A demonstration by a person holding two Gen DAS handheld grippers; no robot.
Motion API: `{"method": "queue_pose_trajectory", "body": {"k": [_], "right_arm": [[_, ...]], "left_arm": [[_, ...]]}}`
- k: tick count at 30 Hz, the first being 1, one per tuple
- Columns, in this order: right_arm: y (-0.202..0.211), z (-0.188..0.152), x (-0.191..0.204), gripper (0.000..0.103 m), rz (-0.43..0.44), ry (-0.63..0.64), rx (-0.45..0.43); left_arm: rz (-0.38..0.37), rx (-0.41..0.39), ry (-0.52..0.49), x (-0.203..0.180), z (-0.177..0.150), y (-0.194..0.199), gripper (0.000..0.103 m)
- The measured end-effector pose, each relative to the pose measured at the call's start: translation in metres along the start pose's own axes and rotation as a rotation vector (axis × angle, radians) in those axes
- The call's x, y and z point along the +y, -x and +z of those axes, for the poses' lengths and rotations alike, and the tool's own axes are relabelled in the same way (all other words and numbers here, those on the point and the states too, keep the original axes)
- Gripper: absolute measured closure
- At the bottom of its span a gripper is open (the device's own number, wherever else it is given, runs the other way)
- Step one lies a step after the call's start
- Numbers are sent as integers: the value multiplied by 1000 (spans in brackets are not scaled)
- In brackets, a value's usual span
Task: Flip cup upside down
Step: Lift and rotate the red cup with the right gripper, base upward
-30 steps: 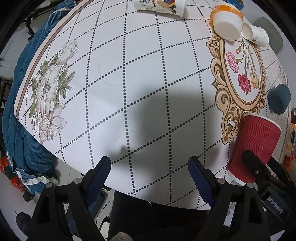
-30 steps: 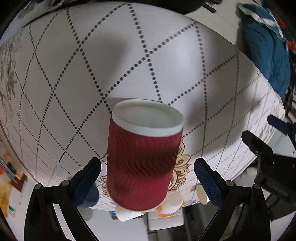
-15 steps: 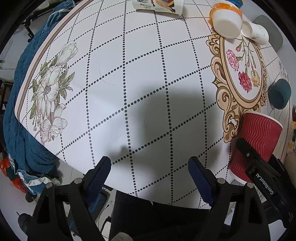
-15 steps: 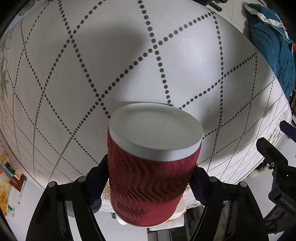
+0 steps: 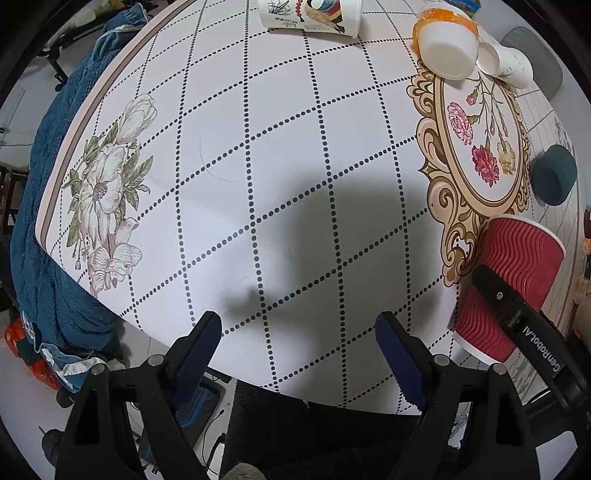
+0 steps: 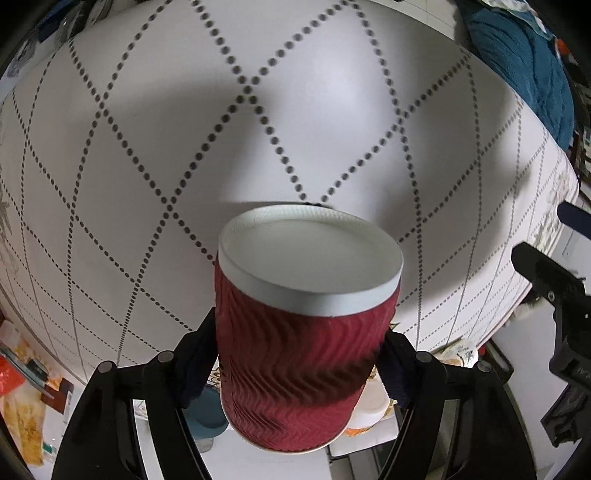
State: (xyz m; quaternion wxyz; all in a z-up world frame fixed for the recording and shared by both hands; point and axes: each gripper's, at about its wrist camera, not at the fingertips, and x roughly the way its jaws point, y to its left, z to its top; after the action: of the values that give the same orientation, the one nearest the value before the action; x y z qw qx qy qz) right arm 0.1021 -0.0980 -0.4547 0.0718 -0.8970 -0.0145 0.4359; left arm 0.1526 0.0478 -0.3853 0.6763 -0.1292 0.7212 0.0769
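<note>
A red ribbed paper cup (image 6: 299, 354) with a white base is held between the fingers of my right gripper (image 6: 299, 362), which is shut on its sides. The white base faces the camera and the table beyond. In the left wrist view the same cup (image 5: 513, 273) hangs tilted over the table's right edge with the right gripper's black finger (image 5: 517, 314) across it. My left gripper (image 5: 297, 343) is open and empty over the table's near edge.
The white dotted tablecloth (image 5: 277, 166) carries a lying printed cup (image 5: 310, 16), an orange and white bowl (image 5: 445, 48), a small white cup (image 5: 504, 61) and a teal cup (image 5: 554, 179). A blue cloth (image 5: 48, 184) hangs at the left.
My right gripper closed on the red cup and moved it closer to the table. The left gripper stayed in place.
</note>
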Motion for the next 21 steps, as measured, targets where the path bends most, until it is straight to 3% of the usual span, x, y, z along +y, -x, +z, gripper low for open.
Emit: {"method": "queue_pose_trajectory", "body": {"k": [7, 12, 21], "right_arm": [[-2, -5, -43, 26, 98, -193, 5], [-9, -24, -81, 26, 235, -449, 7], [-31, -74, -98, 26, 533, -946, -14]], "left_arm": [[10, -13, 5, 9, 3, 11, 18], [19, -24, 13, 19, 5, 21, 18], [28, -39, 6, 28, 9, 37, 18]]}}
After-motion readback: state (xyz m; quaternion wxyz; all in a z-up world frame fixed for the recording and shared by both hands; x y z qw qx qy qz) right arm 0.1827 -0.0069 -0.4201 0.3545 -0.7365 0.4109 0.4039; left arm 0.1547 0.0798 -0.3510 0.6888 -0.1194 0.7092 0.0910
